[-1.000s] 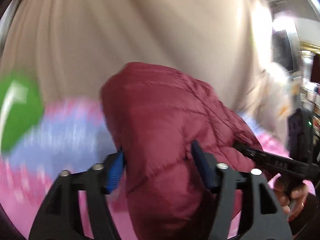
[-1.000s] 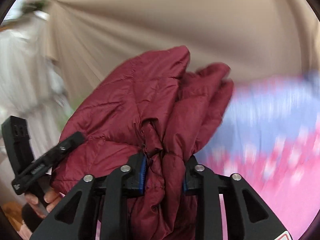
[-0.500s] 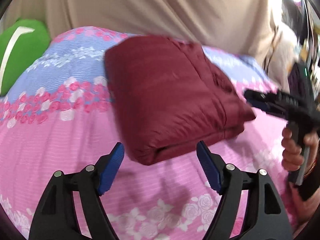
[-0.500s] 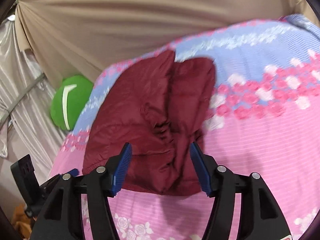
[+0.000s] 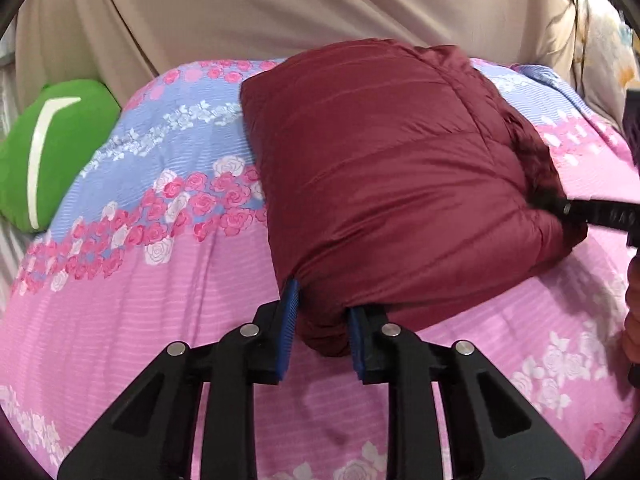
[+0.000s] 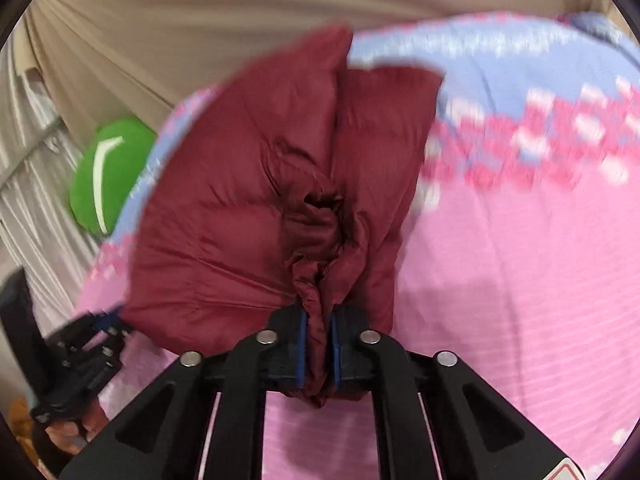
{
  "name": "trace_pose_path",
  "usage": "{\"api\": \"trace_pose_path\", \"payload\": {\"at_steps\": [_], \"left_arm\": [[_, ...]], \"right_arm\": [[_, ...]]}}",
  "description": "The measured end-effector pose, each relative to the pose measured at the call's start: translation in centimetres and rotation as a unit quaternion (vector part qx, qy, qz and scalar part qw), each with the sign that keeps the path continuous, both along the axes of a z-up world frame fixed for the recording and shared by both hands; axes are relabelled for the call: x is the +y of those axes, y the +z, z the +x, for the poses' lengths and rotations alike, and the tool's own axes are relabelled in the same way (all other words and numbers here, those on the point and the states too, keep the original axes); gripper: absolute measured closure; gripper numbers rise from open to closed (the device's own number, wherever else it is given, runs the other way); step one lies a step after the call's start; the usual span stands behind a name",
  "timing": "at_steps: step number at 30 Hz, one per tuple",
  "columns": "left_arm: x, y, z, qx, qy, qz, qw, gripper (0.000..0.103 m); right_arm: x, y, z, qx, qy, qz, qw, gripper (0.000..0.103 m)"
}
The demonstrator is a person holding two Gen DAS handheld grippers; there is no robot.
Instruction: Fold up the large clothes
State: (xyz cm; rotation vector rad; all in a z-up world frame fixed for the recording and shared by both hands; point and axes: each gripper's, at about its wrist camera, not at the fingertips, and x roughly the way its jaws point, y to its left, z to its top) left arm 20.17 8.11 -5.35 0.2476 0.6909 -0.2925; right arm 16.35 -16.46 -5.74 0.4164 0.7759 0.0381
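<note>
from my remote seat: the folded maroon jacket (image 5: 392, 184) lies on the floral bedspread (image 5: 140, 280), right of the green cushion (image 5: 48, 152). my left gripper (image 5: 322, 326), jaws just closing, is clamped on the jacket's near left corner. my right gripper (image 6: 319, 350), likewise just closing, is clenched on a gathered bunch at its right edge. risk: slick puffy layers could slip from either pinch, or an uneven pull could spring the fold open. the jacket's underside is hidden; the right wrist view is blurred.
</note>
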Motion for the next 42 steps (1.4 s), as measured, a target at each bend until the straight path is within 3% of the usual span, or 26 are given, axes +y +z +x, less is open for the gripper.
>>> {"api": "trace_pose_path", "payload": {"at_steps": [4, 8, 11, 14, 16, 20, 24, 28, 29, 34, 38, 42], "left_arm": [[1.5, 0.6, -0.6, 0.017, 0.016, -0.034, 0.9991, 0.078], [2.5, 2.3, -3.9, -0.006, 0.046, -0.035, 0.9983, 0.078], [2.2, 5.3, -5.3, -0.023, 0.028, -0.093, 0.995, 0.077], [0.7, 7.7, -4.4, -0.044, 0.018, -0.115, 0.9923, 0.066], [-0.4, 7.6, -2.8, -0.044, 0.031, -0.106, 0.9929, 0.067], [-2.1, 4.3, 1.0, 0.012, 0.052, -0.074, 0.9958, 0.066], [-2.6, 1.9, 1.8, 0.019, 0.058, -0.059, 0.9964, 0.066], [-3.1, 1.6, 1.3, 0.008, 0.067, -0.04, 0.9969, 0.065], [-3.0, 1.7, 0.9, 0.007, 0.069, -0.039, 0.9968, 0.063], [-2.6, 2.1, -1.1, -0.006, 0.087, -0.04, 0.9954, 0.017], [-3.3, 1.5, -3.0, -0.003, 0.082, -0.045, 0.9956, 0.012], [-4.1, 0.4, -4.4, 0.0, 0.085, -0.033, 0.9958, 0.012]], "right_arm": [[0.3, 2.1, -1.0, 0.005, -0.019, -0.029, 0.999, 0.087], [1.5, 5.4, -4.1, -0.025, -0.056, -0.098, 0.993, 0.079], [3.4, 7.8, -4.0, -0.055, -0.032, -0.123, 0.99, 0.085], [5.1, 8.7, -1.4, -0.071, -0.002, -0.147, 0.987, 0.098], [5.2, 8.0, 1.4, -0.054, -0.003, -0.152, 0.987, 0.103], [3.0, 3.9, 6.0, 0.011, -0.034, -0.164, 0.986, 0.103], [2.1, 1.8, 7.1, 0.025, -0.049, -0.171, 0.984, 0.103], [2.2, 2.9, 6.2, 0.029, -0.066, -0.154, 0.985, 0.103], [2.2, 3.6, 5.1, 0.021, -0.067, -0.135, 0.988, 0.101], [2.6, 4.9, -1.1, -0.01, -0.069, -0.118, 0.991, 0.09], [3.5, 4.4, -4.9, -0.012, -0.077, -0.139, 0.987, 0.063], [4.3, 3.4, -6.9, -0.011, -0.083, -0.162, 0.983, 0.057]]}}
